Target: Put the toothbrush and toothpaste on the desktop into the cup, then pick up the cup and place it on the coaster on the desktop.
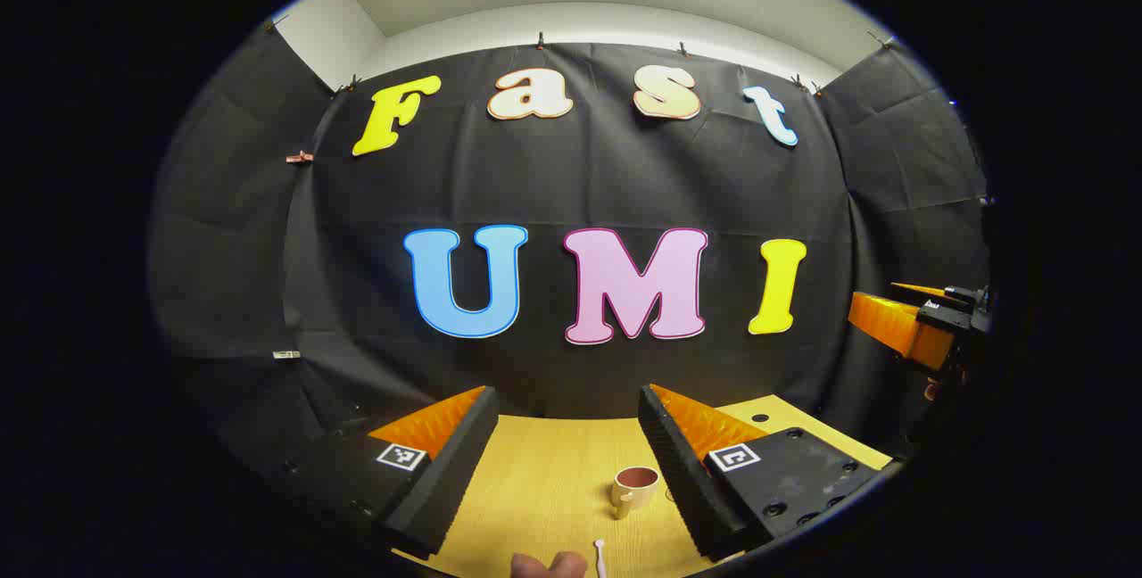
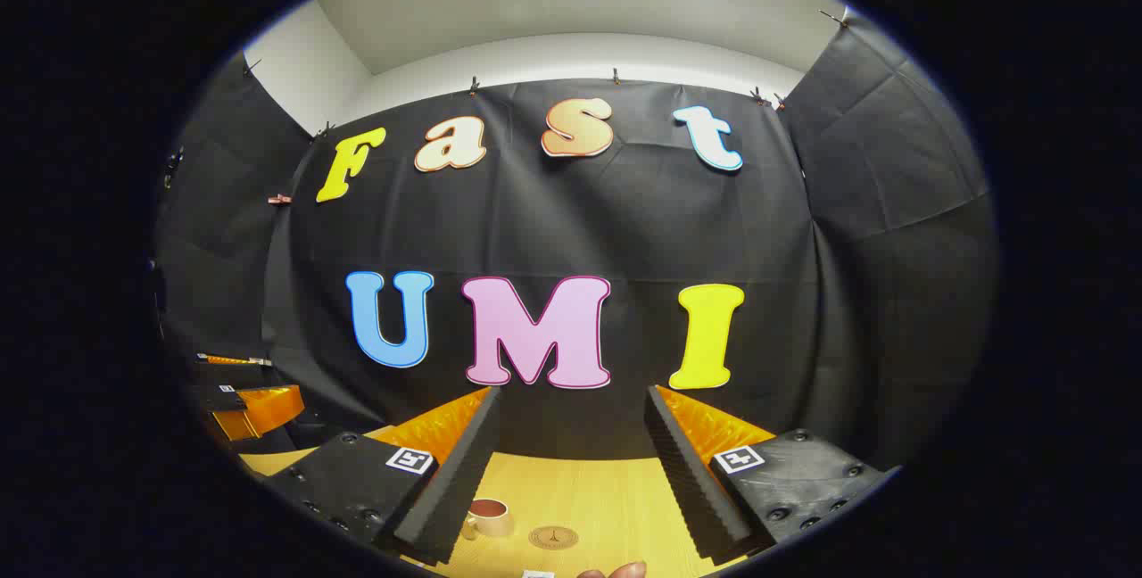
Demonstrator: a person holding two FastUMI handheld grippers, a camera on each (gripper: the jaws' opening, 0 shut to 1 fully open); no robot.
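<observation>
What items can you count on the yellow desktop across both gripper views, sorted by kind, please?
Cup: 1
Coaster: 1
White toothbrush tip: 1
Total: 3, all lying on the desktop. A small white-edged item at the bottom edge of the right gripper view is too cropped to name.

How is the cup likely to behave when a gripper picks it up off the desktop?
The cup looks rigid and glazed, so it may be somewhat slippery between the ridged fingers. It stands upright on the flat desktop and looks squat, so tipping seems unlikely. Its side handle could twist it off-centre in a grip.
</observation>
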